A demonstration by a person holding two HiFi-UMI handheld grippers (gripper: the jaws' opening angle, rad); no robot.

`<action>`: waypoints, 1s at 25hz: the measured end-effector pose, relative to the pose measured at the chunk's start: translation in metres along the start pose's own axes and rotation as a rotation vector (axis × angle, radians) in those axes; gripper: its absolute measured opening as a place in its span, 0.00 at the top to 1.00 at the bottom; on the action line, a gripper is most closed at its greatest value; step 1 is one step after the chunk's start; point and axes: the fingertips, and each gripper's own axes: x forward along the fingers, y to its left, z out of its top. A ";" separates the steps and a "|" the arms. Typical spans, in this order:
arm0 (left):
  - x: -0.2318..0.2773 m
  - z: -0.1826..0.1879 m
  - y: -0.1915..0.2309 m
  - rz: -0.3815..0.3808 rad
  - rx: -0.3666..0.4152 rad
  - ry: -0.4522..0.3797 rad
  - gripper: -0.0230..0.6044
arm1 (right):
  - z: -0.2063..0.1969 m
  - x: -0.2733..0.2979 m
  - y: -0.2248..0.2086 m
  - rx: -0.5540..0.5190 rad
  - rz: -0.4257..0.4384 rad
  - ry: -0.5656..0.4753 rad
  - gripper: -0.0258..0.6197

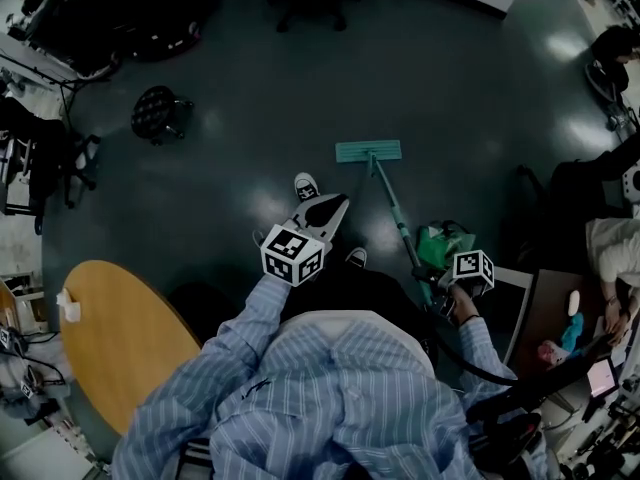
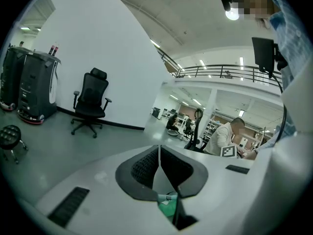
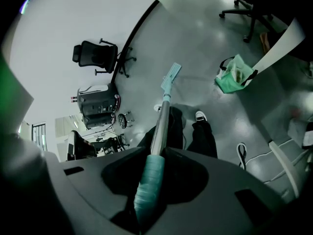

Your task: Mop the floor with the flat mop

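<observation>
The flat mop's teal head [image 1: 368, 150] lies flat on the dark floor ahead of my feet. Its handle [image 1: 398, 218] slants back to my right side. My right gripper [image 3: 159, 153] is shut on the handle's teal grip [image 3: 150, 177]; the metal shaft runs from there down to the mop head [image 3: 171, 77]. My left gripper [image 1: 328, 213] is held up in front of my body, away from the mop. Its jaws are shut together with nothing between them, and it [image 2: 159, 155] points level across the room.
A round wooden table [image 1: 110, 338] stands at my left. A black stool [image 1: 155, 113] is farther ahead on the left. A green bag [image 1: 445, 243] sits on the floor beside the handle. An office chair [image 2: 90, 102] and black machines [image 2: 29, 87] line the white wall. A person [image 1: 615, 258] sits at right.
</observation>
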 end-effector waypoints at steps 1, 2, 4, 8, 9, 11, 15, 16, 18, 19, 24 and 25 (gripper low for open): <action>-0.001 0.000 -0.002 0.002 -0.004 -0.003 0.94 | -0.005 -0.005 -0.004 -0.005 -0.005 0.009 0.78; -0.001 0.000 -0.003 0.005 -0.013 -0.007 0.94 | -0.010 -0.009 -0.007 -0.011 -0.009 0.015 0.78; -0.002 0.001 -0.004 0.011 -0.039 -0.016 0.94 | -0.017 -0.014 -0.013 -0.021 -0.015 0.024 0.78; 0.001 -0.003 -0.009 -0.002 -0.046 0.007 0.94 | -0.024 -0.013 -0.014 -0.012 -0.005 0.025 0.78; 0.002 -0.005 -0.012 -0.009 -0.040 0.018 0.94 | -0.025 -0.012 -0.013 -0.012 0.001 0.025 0.78; 0.004 -0.008 -0.018 -0.023 -0.032 0.034 0.94 | -0.027 -0.009 -0.011 -0.025 0.004 0.029 0.78; 0.007 -0.016 -0.026 -0.037 -0.026 0.056 0.94 | -0.031 -0.004 -0.010 -0.049 -0.001 0.047 0.77; 0.007 -0.017 -0.026 -0.037 -0.023 0.062 0.94 | -0.031 -0.003 -0.010 -0.049 -0.001 0.051 0.77; 0.007 -0.019 -0.025 -0.031 -0.020 0.068 0.94 | -0.033 -0.001 -0.010 -0.047 0.000 0.055 0.77; 0.007 -0.019 -0.024 -0.028 -0.022 0.067 0.94 | -0.033 -0.001 -0.010 -0.049 0.000 0.057 0.77; 0.000 -0.018 -0.017 -0.013 -0.041 0.063 0.94 | -0.034 0.000 -0.009 -0.050 -0.008 0.062 0.77; -0.001 -0.019 -0.016 -0.013 -0.043 0.065 0.94 | -0.034 0.001 -0.007 -0.049 -0.008 0.061 0.77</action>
